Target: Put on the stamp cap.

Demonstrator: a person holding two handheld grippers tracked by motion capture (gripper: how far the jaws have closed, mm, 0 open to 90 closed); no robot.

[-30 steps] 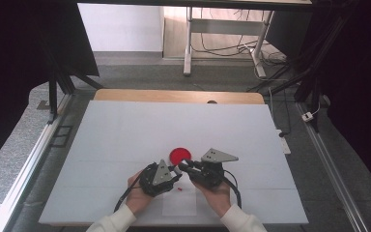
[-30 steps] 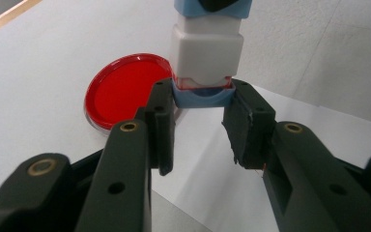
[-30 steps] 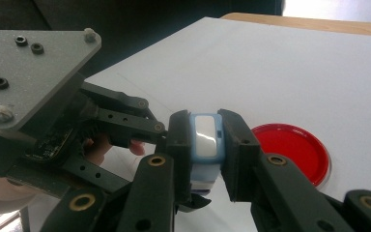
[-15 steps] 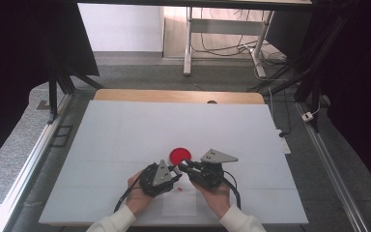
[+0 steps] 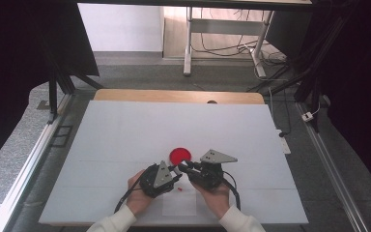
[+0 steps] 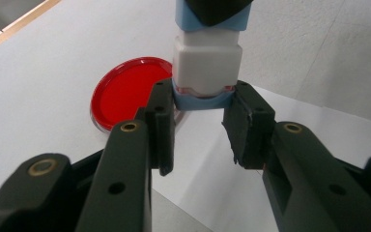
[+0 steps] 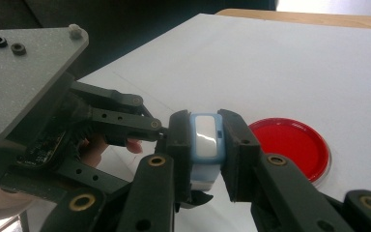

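Just in front of the red dish (image 5: 180,155), your 2 grippers clamp 1 white-and-blue block (image 6: 207,65) end to end: left gripper (image 6: 200,104) on its near end, right gripper (image 7: 206,141) on the far, long axis running between them.

No readable text, label, brand, number or sign appears on anything.

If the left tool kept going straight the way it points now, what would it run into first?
The small white and blue block that its tips already pinch, held at the other end by the right tool. Beyond that, probably the red dish, slightly to the side, though depth is hard to judge.
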